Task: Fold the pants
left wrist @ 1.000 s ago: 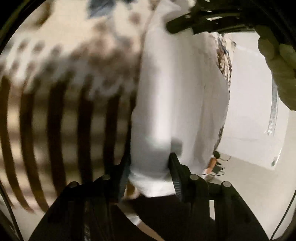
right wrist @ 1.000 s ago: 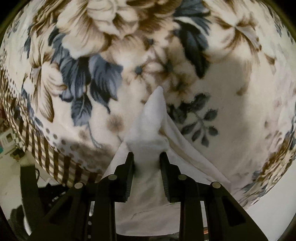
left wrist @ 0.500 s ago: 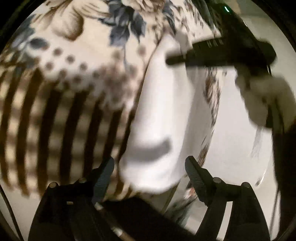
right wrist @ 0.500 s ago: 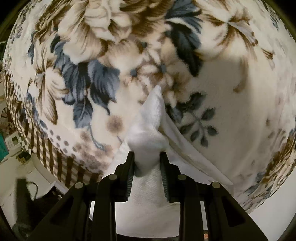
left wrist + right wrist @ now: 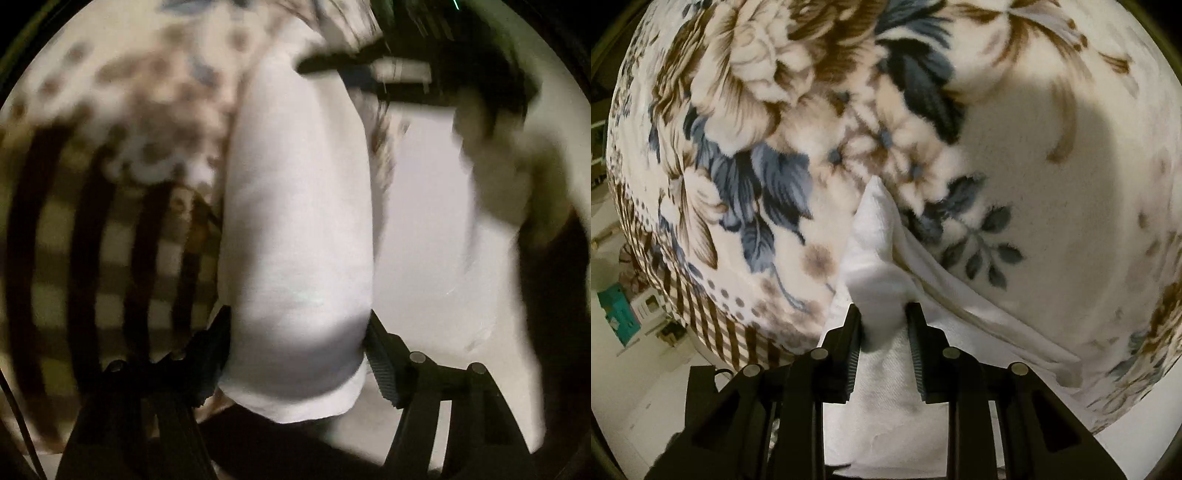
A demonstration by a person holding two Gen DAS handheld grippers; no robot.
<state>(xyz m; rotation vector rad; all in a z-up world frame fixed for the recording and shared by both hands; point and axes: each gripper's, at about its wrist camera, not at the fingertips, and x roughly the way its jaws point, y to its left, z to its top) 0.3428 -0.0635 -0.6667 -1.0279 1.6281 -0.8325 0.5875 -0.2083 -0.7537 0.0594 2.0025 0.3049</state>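
White pants [image 5: 295, 221] are lying on a fleece blanket [image 5: 1052, 166] printed with cream, brown and blue flowers, close to its edge, where the print gives way to dots and brown stripes. Whether a bed is underneath cannot be told, since the blanket is covering everything.

The left wrist view is badly blurred, and the near hem of the cloth is hanging over the dark gripper body, hiding what is below it. In the right wrist view the lower part of the pants is disappearing behind the gripper.

Seen from the left wrist, the pants are running as one long band straight away from the left gripper [image 5: 299, 343] toward the right gripper [image 5: 369, 70] at the far end.

The left gripper's jaws have just been closing, with the cloth between them, and both pads are now meeting its sides. The right gripper [image 5: 882, 314] is clenching a bunched peak of the white fabric. A pale gloved hand [image 5: 498, 166] is holding it, smeared by motion.

Beyond the blanket's edge a pale floor [image 5: 657, 387] is showing, with a teal box [image 5: 618, 314] on it.
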